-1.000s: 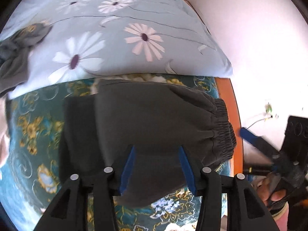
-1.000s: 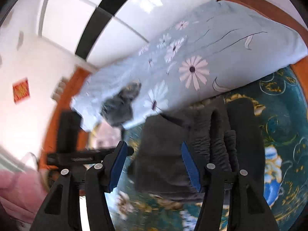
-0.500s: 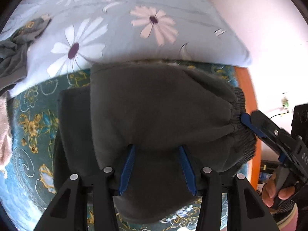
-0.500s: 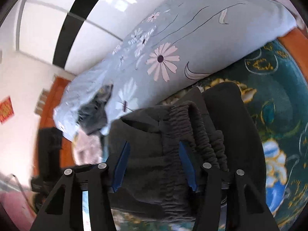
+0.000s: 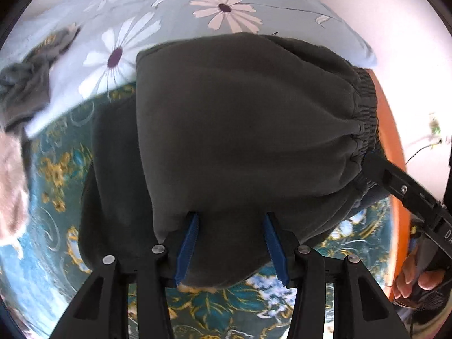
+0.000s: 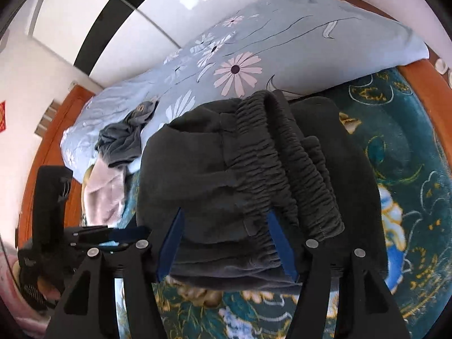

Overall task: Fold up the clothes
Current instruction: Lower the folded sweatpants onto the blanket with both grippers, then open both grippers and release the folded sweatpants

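Observation:
A folded dark grey pair of sweatpants (image 5: 240, 130) with an elastic waistband (image 6: 285, 169) lies on the teal floral blanket (image 5: 50, 214). My left gripper (image 5: 230, 220) is open, its blue pads pushed under the near fold of the pants. My right gripper (image 6: 224, 214) is open, its pads tucked under the waistband end of the same bundle; it also shows at the right of the left wrist view (image 5: 395, 186). Neither pair of jaws is closed on the cloth.
A light blue daisy-print pillow (image 5: 175, 14) lies just behind the pants. A crumpled grey garment (image 6: 124, 138) and a pinkish cloth (image 6: 104, 189) lie to the left. The orange wooden bed frame (image 5: 395, 169) runs along the right, by a white wall.
Both grippers have moved forward onto the pants; the bundle now fills the views, and the right gripper's finger has reached the waistband edge.

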A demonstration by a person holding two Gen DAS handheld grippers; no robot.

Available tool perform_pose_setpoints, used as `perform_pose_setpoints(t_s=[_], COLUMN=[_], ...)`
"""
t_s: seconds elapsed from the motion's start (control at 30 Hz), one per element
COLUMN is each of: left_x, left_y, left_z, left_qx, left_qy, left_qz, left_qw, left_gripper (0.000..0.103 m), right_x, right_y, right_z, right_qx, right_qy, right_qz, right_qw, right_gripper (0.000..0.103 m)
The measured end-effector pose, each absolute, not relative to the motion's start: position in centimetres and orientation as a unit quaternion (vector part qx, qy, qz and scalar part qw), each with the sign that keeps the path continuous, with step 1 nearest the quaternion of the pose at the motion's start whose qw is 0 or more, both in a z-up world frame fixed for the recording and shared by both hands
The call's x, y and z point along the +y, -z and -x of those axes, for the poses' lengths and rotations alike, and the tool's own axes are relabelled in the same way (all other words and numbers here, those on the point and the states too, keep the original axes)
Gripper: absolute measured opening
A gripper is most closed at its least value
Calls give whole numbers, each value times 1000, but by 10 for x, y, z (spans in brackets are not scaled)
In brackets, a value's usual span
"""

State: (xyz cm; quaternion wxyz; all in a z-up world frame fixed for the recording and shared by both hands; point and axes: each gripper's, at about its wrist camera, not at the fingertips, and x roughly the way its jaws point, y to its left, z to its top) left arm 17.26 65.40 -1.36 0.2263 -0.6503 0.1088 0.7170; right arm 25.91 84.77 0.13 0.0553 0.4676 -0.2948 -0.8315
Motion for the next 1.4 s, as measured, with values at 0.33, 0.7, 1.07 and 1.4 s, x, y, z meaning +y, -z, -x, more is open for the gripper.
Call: perform_pose_setpoints(t_s=[0.33,0.7,1.07,1.4], left_x=[640,659,667,658], left_y=[-16,-6,17,36], left_z=[-202,-226,-232,-233], left_qx=[68,63,88,113], left_qy=[-731,-725,-728,-740], left_qz=[647,661,672,658], left_qw=[204,181,105,76], left_gripper=[52,73,103,103], right_x=[855,886,880,857], right_y=[-48,-15,-7,7], right_z=[-295,-318,-287,-264], right_qx=[-282,-248,-148,-85], right_qy=[849,830,839,838], right_qz=[-441,-495,-509,-518], right_qw=[72,71,118,148], right_gripper=[75,93,103,103])
